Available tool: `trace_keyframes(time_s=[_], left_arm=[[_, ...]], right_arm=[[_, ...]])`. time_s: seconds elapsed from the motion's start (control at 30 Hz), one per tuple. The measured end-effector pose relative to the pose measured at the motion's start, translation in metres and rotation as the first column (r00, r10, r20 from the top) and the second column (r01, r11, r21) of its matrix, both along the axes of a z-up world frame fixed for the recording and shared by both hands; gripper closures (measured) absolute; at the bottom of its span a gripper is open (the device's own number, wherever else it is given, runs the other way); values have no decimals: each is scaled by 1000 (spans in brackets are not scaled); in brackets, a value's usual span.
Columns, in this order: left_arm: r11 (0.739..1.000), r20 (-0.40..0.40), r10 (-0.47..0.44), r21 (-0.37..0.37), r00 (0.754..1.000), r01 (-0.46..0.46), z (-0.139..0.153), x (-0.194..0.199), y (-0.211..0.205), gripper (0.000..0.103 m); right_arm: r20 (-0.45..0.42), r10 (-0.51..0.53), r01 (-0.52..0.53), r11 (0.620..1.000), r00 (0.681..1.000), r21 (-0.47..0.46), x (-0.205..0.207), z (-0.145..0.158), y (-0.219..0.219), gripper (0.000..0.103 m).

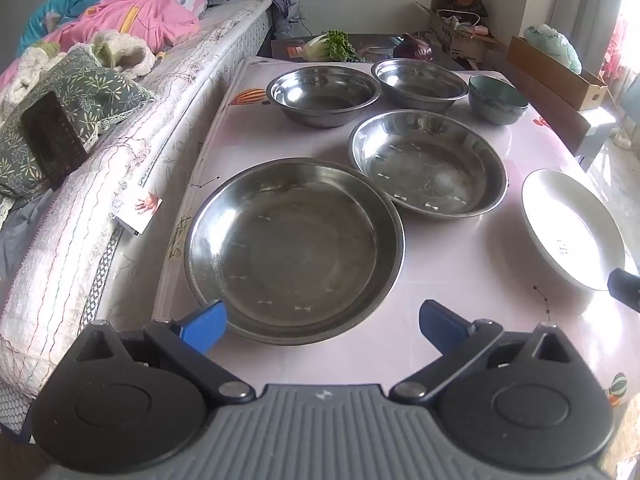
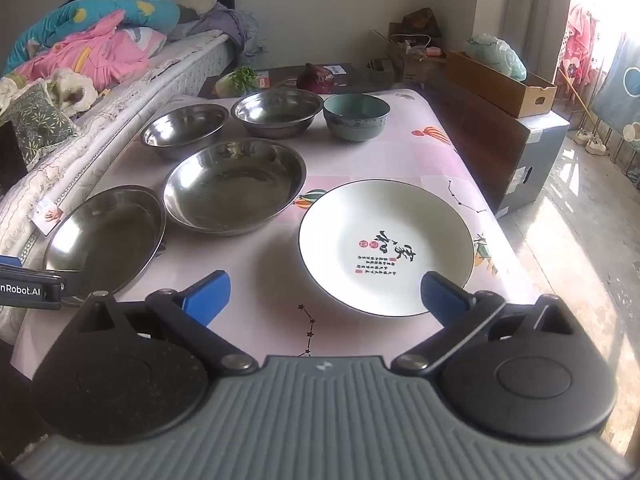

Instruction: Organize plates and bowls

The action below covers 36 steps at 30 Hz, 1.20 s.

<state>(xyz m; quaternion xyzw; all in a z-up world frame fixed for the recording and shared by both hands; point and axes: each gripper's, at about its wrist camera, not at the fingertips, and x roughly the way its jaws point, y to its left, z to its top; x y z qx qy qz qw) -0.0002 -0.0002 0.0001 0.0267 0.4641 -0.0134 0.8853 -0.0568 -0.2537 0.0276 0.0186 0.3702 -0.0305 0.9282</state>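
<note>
On the pink table (image 1: 448, 304) lie a large steel plate (image 1: 294, 250), a second steel plate (image 1: 426, 162) behind it, two steel bowls (image 1: 323, 94) (image 1: 418, 83) and a teal ceramic bowl (image 1: 498, 98) at the back. A white plate (image 2: 386, 246) with printed characters lies at the right. My left gripper (image 1: 322, 326) hovers open over the near rim of the large steel plate (image 2: 106, 240). My right gripper (image 2: 326, 296) stands open just before the white plate's (image 1: 572, 228) near edge, nothing between its blue fingertips (image 2: 210, 294).
A bed (image 1: 132, 132) with quilts and pillows runs along the table's left side. Vegetables (image 1: 330, 46) lie beyond the table's far end. Cardboard boxes (image 2: 500, 84) and a dark cabinet (image 2: 480, 140) stand to the right, with bare floor (image 2: 580, 220) beyond.
</note>
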Motion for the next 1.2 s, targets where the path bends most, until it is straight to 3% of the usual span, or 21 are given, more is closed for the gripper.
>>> trace_keyframes(time_s=[0.37, 1.2], left_arm=[[1000, -3, -28, 10, 1000, 28, 3, -7, -22, 0], [998, -13, -62, 15, 998, 62, 7, -13, -19, 0]], right_arm=[[-32, -22, 22, 1000, 999, -12, -11, 5, -7, 1], [-44, -20, 20, 1000, 999, -7, -15, 2, -11, 1]])
